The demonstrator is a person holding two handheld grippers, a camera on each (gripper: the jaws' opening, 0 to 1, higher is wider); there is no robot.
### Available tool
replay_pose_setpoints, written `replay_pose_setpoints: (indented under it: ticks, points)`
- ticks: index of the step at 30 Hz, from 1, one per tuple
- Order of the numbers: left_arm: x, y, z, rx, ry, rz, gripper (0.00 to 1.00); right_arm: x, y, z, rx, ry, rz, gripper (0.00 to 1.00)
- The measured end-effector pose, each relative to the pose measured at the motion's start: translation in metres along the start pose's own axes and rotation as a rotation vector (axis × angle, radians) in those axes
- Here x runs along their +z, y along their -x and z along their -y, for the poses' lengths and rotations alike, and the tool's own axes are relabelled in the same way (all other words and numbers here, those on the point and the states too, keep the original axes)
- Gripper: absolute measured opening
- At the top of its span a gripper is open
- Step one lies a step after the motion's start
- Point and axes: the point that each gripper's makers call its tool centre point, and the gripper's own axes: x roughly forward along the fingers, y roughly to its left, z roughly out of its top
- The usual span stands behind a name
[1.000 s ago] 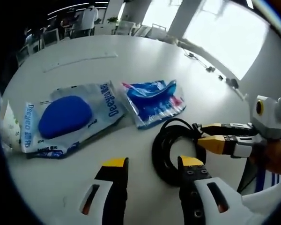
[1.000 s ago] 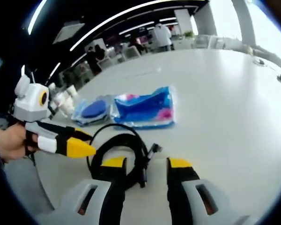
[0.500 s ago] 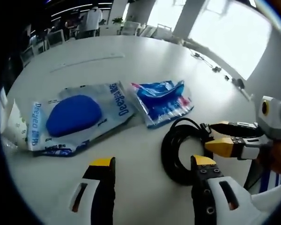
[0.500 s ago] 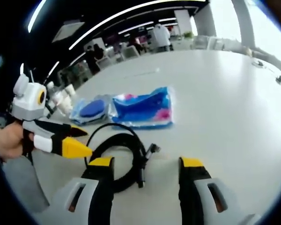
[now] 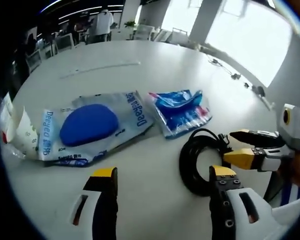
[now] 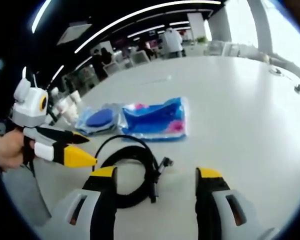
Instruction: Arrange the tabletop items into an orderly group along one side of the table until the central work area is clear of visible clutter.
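Centrally, a black coiled cable lies flat on the white round table, its loops glossy and rubbery, one end carrying a small plug that points away from the coil in the right gripper view. Just beyond it lies a crinkled blue and pink plastic packet, and touching that packet's edge is a larger clear bag with blue lettering and a smooth blue oval pad inside. In the right gripper view the same two lie side by side past the cable, the blue and pink packet nearer the middle, the clear bag toward the table's rim. A white printed pouch stands at the table's edge beside the clear bag.

The left gripper hangs above bare tabletop with its yellow-tipped black jaws spread wide and nothing between them; the cable sits just inside its right-hand jaw. The right gripper is likewise spread wide and empty, the coil lying across the gap near its left-hand jaw. Each gripper shows in the other's view, held in a hand, its jaws slightly parted, tips beside the cable.

The tabletop is smooth, matte and pale, with small dark objects near its far rim. Beyond are office chairs, standing people, ceiling light strips and bright windows.
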Motion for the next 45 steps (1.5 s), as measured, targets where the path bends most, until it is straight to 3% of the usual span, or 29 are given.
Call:
replay_pose_setpoints:
  ticks: [16,27,45]
  points:
    - [-0.001,0.014,-0.007,0.003,0.009,0.015,0.71,0.005,0.005,-0.006,0.006,0.024,0.005,0.61]
    - [-0.008,0.03,-0.024,0.025,0.009,0.017,0.7,0.004,0.01,-0.019,0.021,0.104,-0.011,0.62]
    - [-0.012,0.061,-0.042,0.028,0.049,0.057,0.69,-0.005,0.023,-0.033,0.042,0.099,-0.022,0.66]
